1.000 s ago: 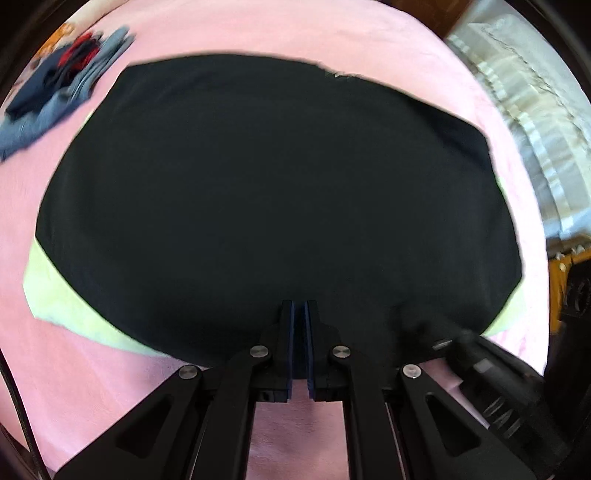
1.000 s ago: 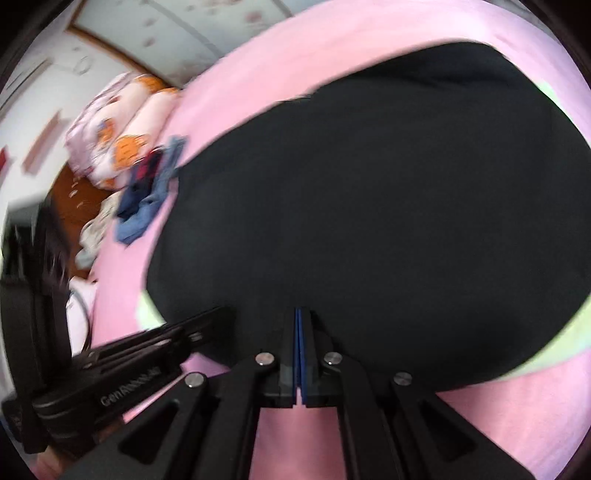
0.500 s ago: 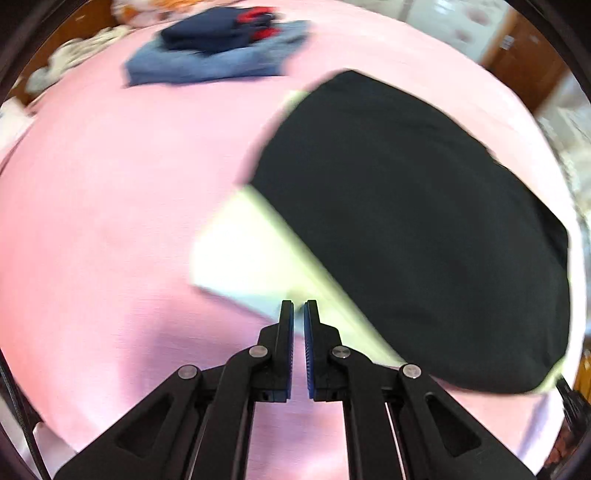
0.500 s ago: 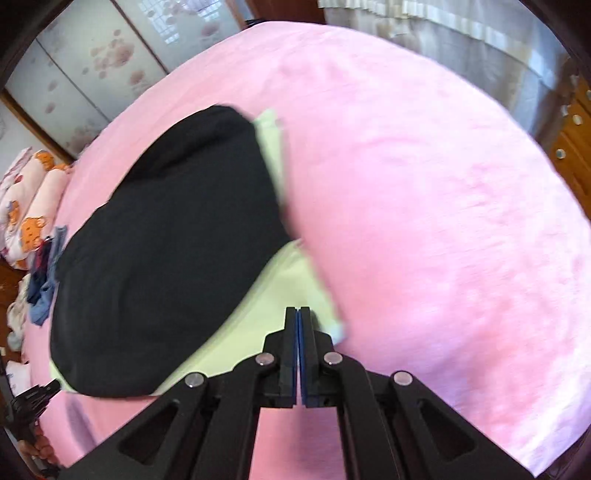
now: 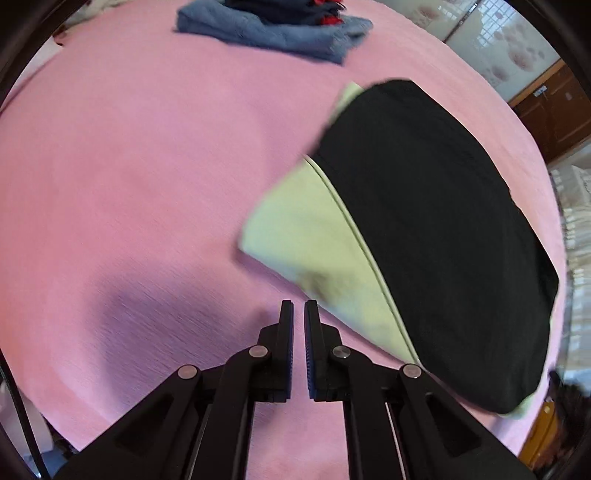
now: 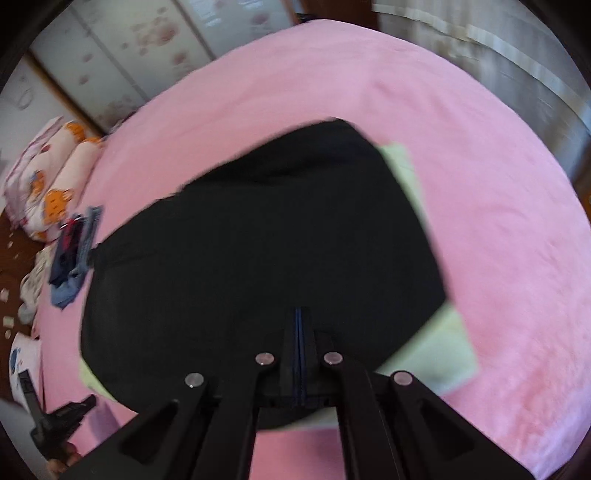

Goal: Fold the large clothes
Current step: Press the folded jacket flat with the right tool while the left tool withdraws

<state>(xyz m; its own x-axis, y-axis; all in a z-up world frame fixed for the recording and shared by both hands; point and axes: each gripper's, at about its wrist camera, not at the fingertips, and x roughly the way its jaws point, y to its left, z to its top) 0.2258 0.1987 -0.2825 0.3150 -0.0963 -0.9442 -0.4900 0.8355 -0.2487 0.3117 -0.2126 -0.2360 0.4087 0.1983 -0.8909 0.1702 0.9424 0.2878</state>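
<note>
A large black garment (image 5: 443, 229) with pale green sleeves (image 5: 317, 236) lies flat on the pink bed (image 5: 129, 166). My left gripper (image 5: 298, 306) hovers over bare pink cover just left of a green sleeve, its jaws a narrow gap apart and empty. In the right wrist view the same garment (image 6: 258, 251) fills the middle, with a green sleeve (image 6: 439, 354) at the lower right. My right gripper (image 6: 298, 314) is shut over the garment's near edge; whether cloth is pinched cannot be told.
A pile of folded blue and dark clothes (image 5: 277, 29) lies at the far side of the bed, also seen in the right wrist view (image 6: 74, 251). Patterned pillows (image 6: 48, 177), sliding doors (image 6: 155, 48) and a curtain (image 6: 517, 48) surround the bed.
Both views swung. The left gripper moved off the garment's edge to bare cover beside the green sleeve. The right gripper moved from the sleeve back over the black cloth.
</note>
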